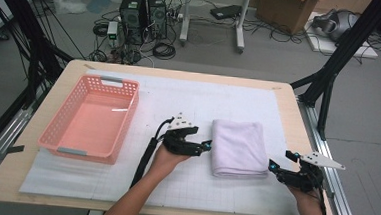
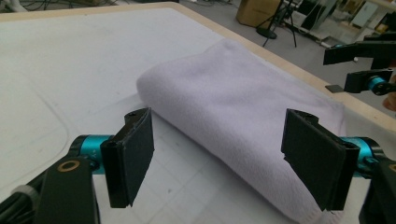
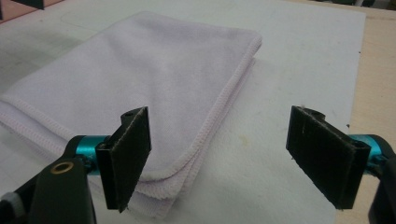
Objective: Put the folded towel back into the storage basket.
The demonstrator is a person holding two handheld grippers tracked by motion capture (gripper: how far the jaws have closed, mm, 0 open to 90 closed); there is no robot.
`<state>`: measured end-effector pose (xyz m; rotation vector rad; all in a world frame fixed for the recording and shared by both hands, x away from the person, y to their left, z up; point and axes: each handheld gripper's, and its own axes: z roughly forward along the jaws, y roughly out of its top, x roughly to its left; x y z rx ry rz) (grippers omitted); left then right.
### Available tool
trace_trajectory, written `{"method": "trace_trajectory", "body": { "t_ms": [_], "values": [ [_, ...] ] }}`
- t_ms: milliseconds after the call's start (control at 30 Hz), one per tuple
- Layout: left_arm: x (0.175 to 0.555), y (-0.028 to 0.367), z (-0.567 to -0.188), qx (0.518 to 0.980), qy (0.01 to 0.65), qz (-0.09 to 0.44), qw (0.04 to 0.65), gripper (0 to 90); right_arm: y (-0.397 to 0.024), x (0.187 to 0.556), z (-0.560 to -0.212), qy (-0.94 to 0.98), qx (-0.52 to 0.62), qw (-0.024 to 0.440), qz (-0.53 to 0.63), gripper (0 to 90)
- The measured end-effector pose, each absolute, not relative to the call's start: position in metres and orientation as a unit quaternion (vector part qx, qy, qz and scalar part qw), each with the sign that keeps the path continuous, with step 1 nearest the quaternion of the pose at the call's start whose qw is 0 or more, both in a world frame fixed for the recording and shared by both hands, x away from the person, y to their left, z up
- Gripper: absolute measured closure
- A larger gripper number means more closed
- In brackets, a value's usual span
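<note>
Pale lilac cloth: a folded towel (image 1: pixel 239 148) lies flat on the white mat (image 1: pixel 189 102), right of centre, well apart from the pink basket (image 1: pixel 92 116) at the left. Left gripper (image 1: pixel 203 147) sits just beside the towel's rounded fold edge, jaws spread wide with nothing between them. Right gripper (image 1: pixel 275 168) waits near the towel's near right corner, jaws likewise spread and empty; its own view shows the stitched layers (image 3: pixel 205 140) stacked there. Likely a pick-up or refold. To grip well, slide one jaw under all layers at the edge before pinching, or the top ply alone lifts. Nothing blocks the path to the basket; cables trail behind the hands.
</note>
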<state>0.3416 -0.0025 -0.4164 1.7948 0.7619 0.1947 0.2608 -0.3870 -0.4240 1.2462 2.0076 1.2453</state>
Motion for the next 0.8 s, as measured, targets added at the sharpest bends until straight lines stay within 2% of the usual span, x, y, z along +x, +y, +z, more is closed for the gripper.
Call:
{"method": "trace_trajectory", "body": {
  "t_ms": [233, 500, 800],
  "values": [
    [0.359, -0.034, -0.425, 0.77, 0.339, 0.057, 0.538, 25.3, -0.39, 0.261, -0.424, 0.727, 0.455, 0.233, 0.459, 21.2],
    [0.369, -0.046, -0.445, 0.772, 0.388, 0.028, 0.503, 24.7, -0.39, 0.262, -0.425, 0.728, 0.455, 0.228, 0.458, 21.2],
    [0.369, -0.067, -0.451, 0.79, 0.393, 0.009, 0.471, 23.9, -0.387, 0.262, -0.425, 0.731, 0.453, 0.225, 0.458, 21.2]
  ]
}}
